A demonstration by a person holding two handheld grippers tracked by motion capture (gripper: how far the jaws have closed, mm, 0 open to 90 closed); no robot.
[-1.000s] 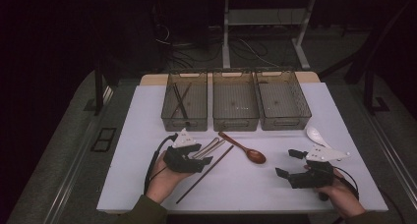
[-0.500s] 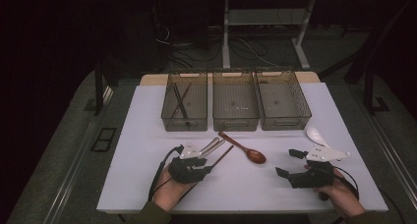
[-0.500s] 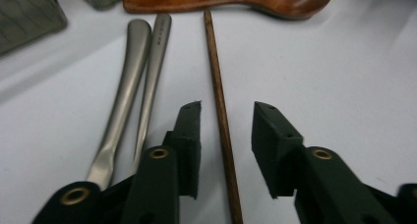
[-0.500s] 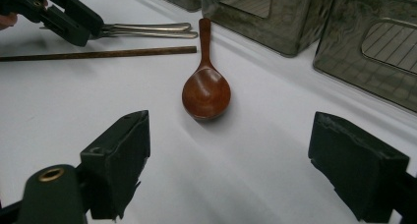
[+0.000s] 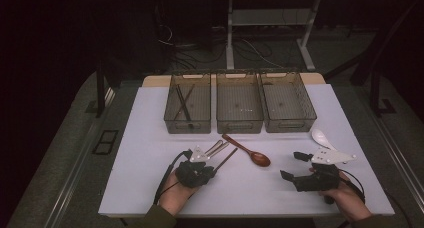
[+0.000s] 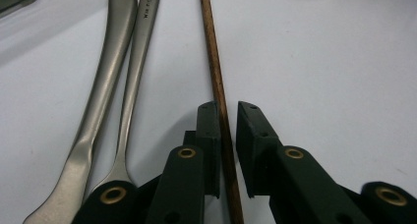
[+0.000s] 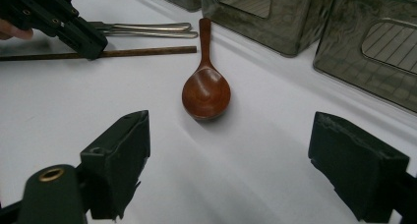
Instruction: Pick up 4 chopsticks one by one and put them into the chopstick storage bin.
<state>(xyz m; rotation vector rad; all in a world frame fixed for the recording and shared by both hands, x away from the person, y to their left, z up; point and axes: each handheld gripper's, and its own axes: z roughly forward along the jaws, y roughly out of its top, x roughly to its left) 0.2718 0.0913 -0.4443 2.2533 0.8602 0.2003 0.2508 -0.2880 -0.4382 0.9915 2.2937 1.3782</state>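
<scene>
High view: dim and grainy; the room around my table is nearly black, and the white top is the brightest area. Left gripper view: light from above puts soft glare on the two metal handles; my near jaws are slightly out of focus. Right gripper view: the wooden spoon casts a soft shadow toward me; my jaws are blurred.

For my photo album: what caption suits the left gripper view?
The left gripper has just closed its jaws around a brown chopstick beside two metal utensil handles.
</scene>
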